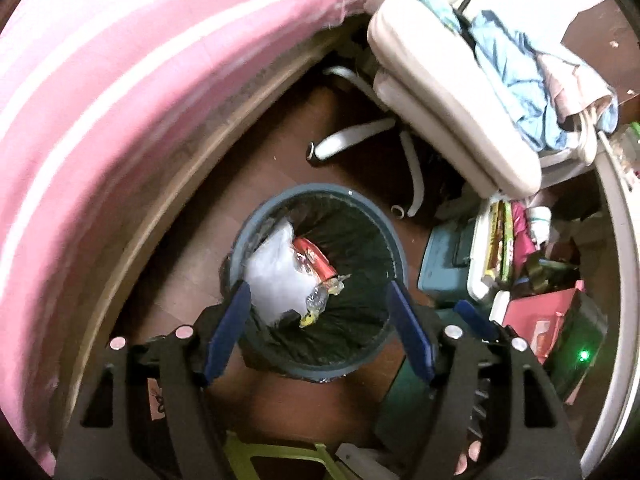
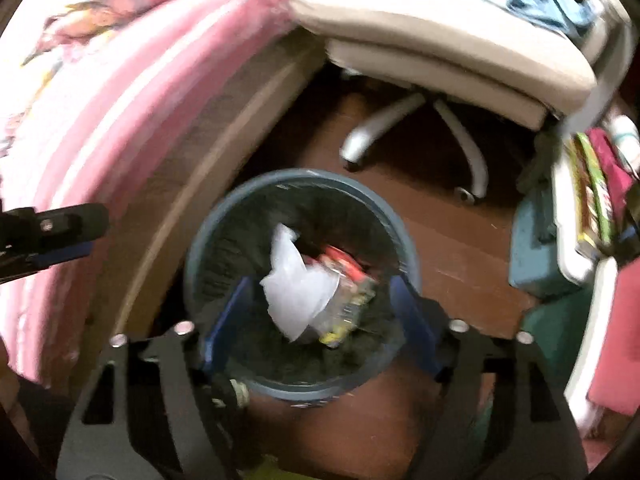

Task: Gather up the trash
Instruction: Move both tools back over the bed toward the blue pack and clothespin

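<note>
Both claws hung over the trash bin (image 1: 316, 280), which stood on the floor (image 1: 208, 280) btw the bed frame and the cluttered boxes. Left claw (image 1: 320, 324) was spread wide w/ nothing btw its blue fingers (image 1: 228, 328); right claw (image 2: 320, 320) likewise spread and empty, though that view was blurred. From the right wrist view, part of the left claw showed out to the bin's left, over the pink bedding (image 2: 100, 100).

Progress, as a judgement: collecting looked partly done. Inside the bin, on its black liner (image 1: 360, 248), lay 1 white plastic bag (image 1: 276, 276), 1 red wrapper (image 1: 314, 260) and 1 crumpled clear piece w/ yellow bits (image 1: 320, 300). That's approx 3 items of trash already in; exact count unsure, since they overlap. With both claws empty above the bin, a drop-off seemed complete, and the next piece would need finding.

What's left: no obvious loose trash lay on the floor next to the bin. Right of the bin sat a pile: 1 teal box (image 1: 444, 260), 1 white tray of books (image 1: 496, 248), 1 pink box (image 1: 540, 312). Can't tell if any of that counts as trash. Beyond the bin stood 1 office chair (image 1: 448, 120) w/ clothes (image 1: 516, 80) heaped on it.
</note>
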Available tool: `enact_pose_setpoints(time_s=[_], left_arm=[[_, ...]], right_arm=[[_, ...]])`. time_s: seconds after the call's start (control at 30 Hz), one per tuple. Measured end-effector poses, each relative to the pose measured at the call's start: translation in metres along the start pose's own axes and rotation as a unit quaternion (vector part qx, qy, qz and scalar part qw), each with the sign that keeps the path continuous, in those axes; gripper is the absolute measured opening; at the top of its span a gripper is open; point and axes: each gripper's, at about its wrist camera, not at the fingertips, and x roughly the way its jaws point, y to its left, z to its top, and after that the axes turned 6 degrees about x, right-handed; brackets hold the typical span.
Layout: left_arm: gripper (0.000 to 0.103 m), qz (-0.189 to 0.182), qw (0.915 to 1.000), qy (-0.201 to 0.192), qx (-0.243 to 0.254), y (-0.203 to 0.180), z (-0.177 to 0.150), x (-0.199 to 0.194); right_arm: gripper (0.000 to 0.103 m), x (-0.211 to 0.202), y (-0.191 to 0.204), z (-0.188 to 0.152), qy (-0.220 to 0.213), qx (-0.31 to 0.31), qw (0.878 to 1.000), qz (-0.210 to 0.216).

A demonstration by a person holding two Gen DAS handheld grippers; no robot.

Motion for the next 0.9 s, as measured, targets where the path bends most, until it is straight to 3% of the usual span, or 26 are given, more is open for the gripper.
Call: enact_pose_setpoints(time_s=[0.27, 0.47, 0.63, 0.9], left_arm=[[0.082, 0.015, 0.9958, -0.085, -0.030, 0.038, -0.007, -0.109], [0.088, 0.044, 0.9850, -0.135, -0.098, 0.107, -0.024, -0.189], [0.088, 0.087, 0.9681, -0.165, -0.168, 0.189, -0.057, -0.244], [0.088, 0.125, 0.9315, -0.192, -0.282, 0.336, -0.112, -0.311]], right_arm=[[0.081, -0.059, 0.085, 0.016, -0.046, -0.062, 0.994, 0.072], [0.081, -0.099, 0.186, 0.021, -0.068, -0.156, 0.977, 0.131], [0.081, -0.118, 0.289, 0.011, -0.071, -0.245, 0.950, 0.177], [0.081, -0.113, 0.435, -0.009, -0.064, -0.345, 0.914, 0.204]])
